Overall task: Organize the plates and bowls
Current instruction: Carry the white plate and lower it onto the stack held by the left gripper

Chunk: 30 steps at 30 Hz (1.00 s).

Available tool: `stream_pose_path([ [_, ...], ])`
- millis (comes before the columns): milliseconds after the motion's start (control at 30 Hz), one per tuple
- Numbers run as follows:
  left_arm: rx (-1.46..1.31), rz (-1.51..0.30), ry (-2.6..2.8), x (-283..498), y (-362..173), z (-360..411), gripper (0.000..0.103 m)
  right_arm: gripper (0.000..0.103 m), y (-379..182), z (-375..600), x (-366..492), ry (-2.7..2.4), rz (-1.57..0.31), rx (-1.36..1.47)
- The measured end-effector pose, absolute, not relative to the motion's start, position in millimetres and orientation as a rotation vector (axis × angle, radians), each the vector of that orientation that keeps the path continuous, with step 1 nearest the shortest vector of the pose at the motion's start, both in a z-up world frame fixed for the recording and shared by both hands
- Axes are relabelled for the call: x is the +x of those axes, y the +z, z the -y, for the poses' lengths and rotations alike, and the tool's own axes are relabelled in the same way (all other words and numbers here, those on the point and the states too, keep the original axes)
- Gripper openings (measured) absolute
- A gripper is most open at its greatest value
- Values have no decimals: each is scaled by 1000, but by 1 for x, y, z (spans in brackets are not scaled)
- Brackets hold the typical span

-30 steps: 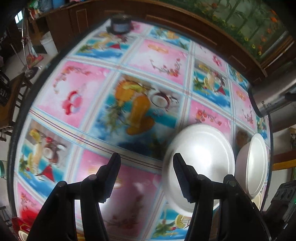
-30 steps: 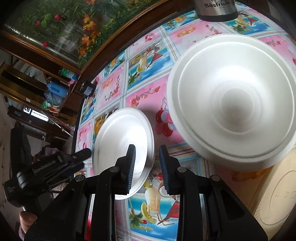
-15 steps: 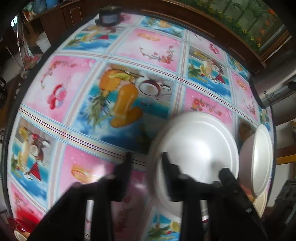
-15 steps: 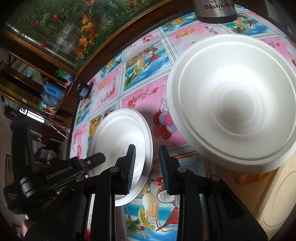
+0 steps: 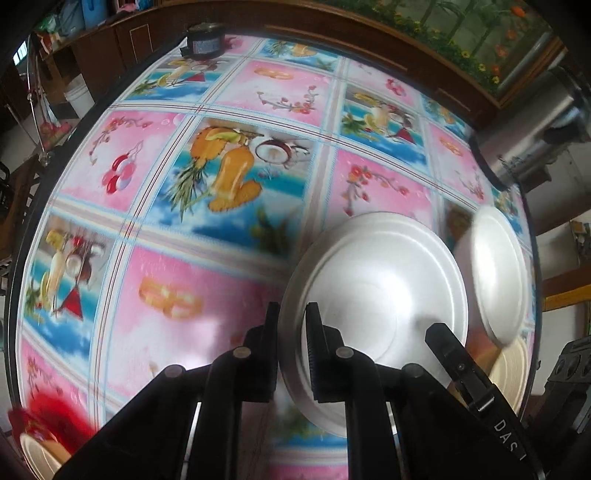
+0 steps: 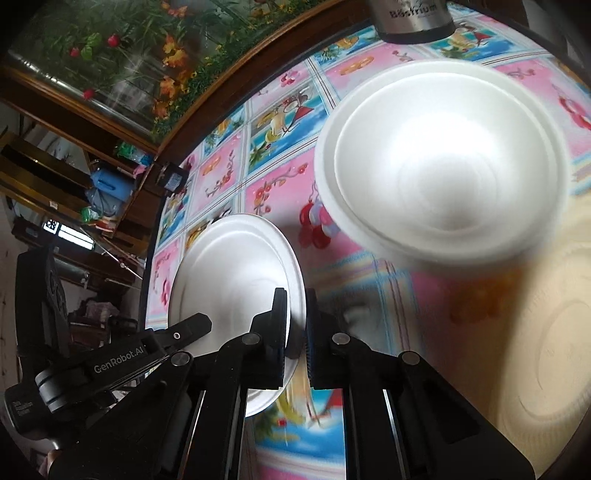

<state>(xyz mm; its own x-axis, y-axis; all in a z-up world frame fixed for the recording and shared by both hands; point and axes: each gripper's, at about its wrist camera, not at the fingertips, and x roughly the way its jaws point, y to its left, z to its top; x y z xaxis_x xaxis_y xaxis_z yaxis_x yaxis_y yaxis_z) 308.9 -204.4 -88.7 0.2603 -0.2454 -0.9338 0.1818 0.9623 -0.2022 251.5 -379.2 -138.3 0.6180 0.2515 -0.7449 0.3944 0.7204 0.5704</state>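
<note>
A white plate [image 5: 376,306] lies on the fruit-print tablecloth [image 5: 221,110]. My left gripper [image 5: 293,321] has its jaws closing on the plate's near-left rim, and the pads pinch it. In the right wrist view the same plate [image 6: 236,280] has its right rim between the pads of my right gripper [image 6: 295,314], whose jaws are closing on it too. The left gripper's body [image 6: 122,362] reaches the plate's opposite side. A larger white bowl [image 6: 443,162] sits just beyond the plate, also seen as the bowl [image 5: 498,273] at the right.
A cream plate [image 6: 554,332] lies at the table's right edge beside the bowl. A steel flask [image 6: 410,14] stands behind the bowl. A small black object [image 5: 205,40] sits at the table's far edge. A red item [image 5: 44,417] is at the near-left corner.
My left gripper slid right to the plate's rim and closed from wide open onto it. The right gripper's jaws narrowed onto the opposite rim. The bowl now looks blurred.
</note>
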Motion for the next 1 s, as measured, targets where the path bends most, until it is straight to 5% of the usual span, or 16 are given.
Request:
stream_pose_path([
  [533, -41, -1117, -405, 142, -64, 180, 12, 8, -99, 359, 88, -67, -865, 717],
  [1000, -54, -941, -183, 84, -29, 14, 12, 8, -79, 199, 97, 210, -912, 560],
])
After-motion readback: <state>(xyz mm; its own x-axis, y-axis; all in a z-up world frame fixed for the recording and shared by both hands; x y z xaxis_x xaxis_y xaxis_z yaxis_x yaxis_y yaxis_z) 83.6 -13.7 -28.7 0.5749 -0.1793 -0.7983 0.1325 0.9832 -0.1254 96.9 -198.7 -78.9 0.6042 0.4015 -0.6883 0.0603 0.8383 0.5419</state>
